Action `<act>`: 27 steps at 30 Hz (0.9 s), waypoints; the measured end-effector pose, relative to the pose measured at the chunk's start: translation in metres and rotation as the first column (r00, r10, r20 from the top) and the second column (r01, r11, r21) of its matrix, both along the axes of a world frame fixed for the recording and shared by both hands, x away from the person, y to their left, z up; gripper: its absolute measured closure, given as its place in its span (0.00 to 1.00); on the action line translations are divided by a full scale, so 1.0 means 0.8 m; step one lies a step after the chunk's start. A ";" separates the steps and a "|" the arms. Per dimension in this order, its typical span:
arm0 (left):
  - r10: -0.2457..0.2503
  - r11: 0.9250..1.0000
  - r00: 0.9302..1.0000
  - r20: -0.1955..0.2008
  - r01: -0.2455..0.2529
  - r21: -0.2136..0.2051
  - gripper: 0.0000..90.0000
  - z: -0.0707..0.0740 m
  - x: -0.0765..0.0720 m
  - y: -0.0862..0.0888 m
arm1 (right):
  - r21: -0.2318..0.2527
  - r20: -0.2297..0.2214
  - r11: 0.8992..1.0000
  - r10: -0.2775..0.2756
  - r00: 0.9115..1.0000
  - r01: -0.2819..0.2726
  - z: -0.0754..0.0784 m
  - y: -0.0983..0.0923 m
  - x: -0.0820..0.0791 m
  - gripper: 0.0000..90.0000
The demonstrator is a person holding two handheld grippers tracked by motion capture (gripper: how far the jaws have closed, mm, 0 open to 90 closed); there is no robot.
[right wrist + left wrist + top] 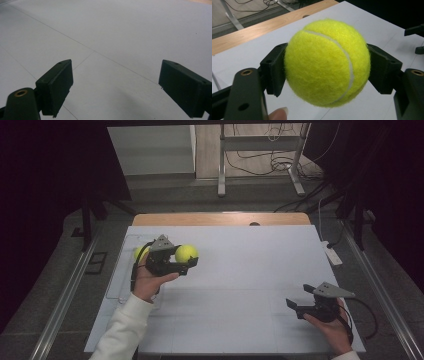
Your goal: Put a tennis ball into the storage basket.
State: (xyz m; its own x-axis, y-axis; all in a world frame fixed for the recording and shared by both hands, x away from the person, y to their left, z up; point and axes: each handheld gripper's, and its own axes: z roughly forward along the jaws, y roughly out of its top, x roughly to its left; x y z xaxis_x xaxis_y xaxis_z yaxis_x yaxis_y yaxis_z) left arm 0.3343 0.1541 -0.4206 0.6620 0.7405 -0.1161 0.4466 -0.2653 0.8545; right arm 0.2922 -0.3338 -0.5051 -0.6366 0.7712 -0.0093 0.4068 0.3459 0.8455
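Tennis ball (327, 62) clamped in left gripper (185, 260).
Held above white table (250, 270) at 10 o'clock; right gripper (298, 301) at 4 o'clock, spread wide, grasping nothing.

A 2nd yellow ball (138, 253), left-middle of the high view, is mostly hidden behind the left gripper (187, 263). Clear tray (116, 285) there is too faint to tell.

One ball (186, 253) sits right of another ball (138, 253), both toward the table's (240, 285) left.
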 end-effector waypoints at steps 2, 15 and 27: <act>0.007 1.000 1.000 0.001 -0.007 0.004 0.30 -0.001 -0.001 0.002 | 0.000 0.000 1.000 0.000 1.000 0.000 0.000 0.000 0.000 0.14; 0.060 0.998 0.998 0.000 -0.060 0.014 0.30 -0.004 -0.003 0.022 | 0.001 0.001 1.000 0.003 1.000 -0.003 0.000 0.000 0.000 0.14; 0.098 0.995 0.995 -0.006 -0.098 0.025 0.30 -0.008 -0.005 0.038 | 0.001 0.001 1.000 0.002 1.000 -0.002 0.000 0.001 0.000 0.14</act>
State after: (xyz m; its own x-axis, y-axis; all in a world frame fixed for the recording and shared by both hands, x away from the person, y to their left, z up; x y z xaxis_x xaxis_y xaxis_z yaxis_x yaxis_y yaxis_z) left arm 0.3301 0.1841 -0.4271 0.5856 0.8042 -0.1016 0.4772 -0.2407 0.8452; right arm 0.2923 -0.3333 -0.5052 -0.6383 0.7698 -0.0092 0.4053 0.3461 0.8461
